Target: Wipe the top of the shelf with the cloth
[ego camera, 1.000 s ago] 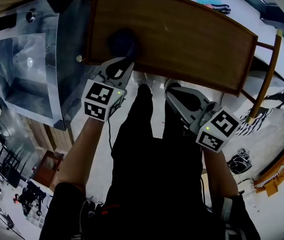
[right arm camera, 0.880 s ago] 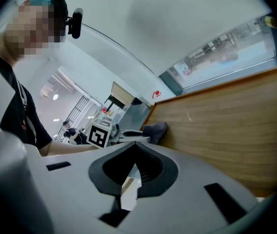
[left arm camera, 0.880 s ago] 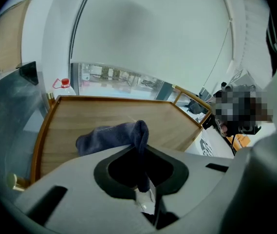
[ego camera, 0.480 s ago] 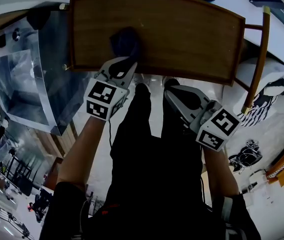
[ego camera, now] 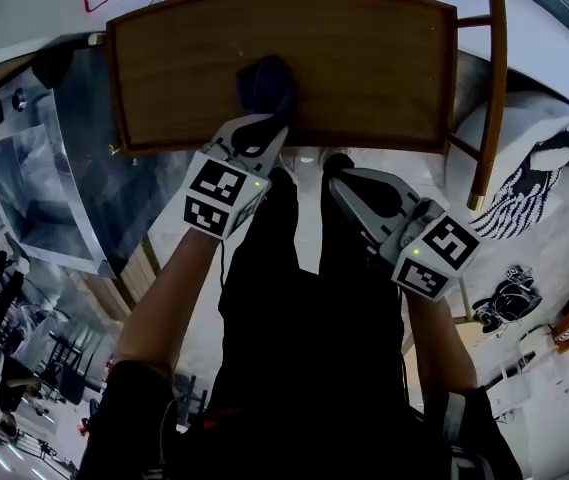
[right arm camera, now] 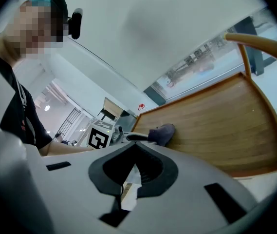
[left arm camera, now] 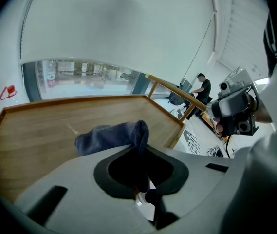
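A dark blue cloth (ego camera: pixel 266 83) lies bunched on the wooden shelf top (ego camera: pixel 364 58), near its front edge and left of centre. My left gripper (ego camera: pixel 262 128) is shut on the cloth's near end; in the left gripper view the cloth (left arm camera: pixel 114 135) runs from the jaws out onto the shelf top (left arm camera: pixel 41 135). My right gripper (ego camera: pixel 342 168) hangs shut and empty just in front of the shelf's front edge, right of the left one. In the right gripper view the cloth (right arm camera: pixel 161 132) and the left gripper's marker cube (right arm camera: pixel 99 136) show to the left on the shelf top (right arm camera: pixel 216 126).
A raised wooden rim runs round the shelf top, and a wooden rail (ego camera: pixel 484 88) stands at its right end. A shiny metal cabinet (ego camera: pixel 44 188) stands left of the shelf. The person's dark-clothed legs (ego camera: pixel 314 298) are below the grippers.
The left gripper has slid the cloth a little to the right along the shelf's front part. The head view has shifted, so the shelf sits further left. The right gripper has stayed put.
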Available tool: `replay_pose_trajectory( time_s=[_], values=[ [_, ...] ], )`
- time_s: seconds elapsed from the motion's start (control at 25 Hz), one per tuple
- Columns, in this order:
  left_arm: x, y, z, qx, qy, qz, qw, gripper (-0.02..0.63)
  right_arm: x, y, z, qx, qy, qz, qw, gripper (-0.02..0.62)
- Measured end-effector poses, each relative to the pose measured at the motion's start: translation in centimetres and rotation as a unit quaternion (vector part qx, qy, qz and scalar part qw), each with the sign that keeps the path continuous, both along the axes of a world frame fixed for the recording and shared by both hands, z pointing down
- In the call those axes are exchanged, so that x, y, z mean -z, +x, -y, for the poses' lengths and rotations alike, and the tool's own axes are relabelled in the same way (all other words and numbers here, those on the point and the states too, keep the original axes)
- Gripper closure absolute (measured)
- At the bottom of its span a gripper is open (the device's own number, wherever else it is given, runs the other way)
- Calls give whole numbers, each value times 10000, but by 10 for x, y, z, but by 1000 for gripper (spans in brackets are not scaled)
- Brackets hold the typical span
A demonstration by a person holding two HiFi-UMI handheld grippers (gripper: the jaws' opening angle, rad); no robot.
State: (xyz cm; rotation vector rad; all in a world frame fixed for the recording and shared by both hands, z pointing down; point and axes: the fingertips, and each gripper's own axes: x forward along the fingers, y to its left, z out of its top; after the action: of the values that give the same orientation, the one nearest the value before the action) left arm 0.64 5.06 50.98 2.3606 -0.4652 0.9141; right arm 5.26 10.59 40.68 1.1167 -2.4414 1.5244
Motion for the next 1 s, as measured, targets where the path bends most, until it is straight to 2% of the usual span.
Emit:
replay_pose_trajectory(
  time_s=[0.68, 1.0],
  values=[
    [-2, 100, -36, -696, -120, -222, 9973, 554, -2, 72, -27, -588, 6, 14, 9983, 591],
    [-4, 144, -53, -1101, -216, -276, 9933, 554, -3, 101, -39, -836, 16, 8, 9965, 591]
  ],
)
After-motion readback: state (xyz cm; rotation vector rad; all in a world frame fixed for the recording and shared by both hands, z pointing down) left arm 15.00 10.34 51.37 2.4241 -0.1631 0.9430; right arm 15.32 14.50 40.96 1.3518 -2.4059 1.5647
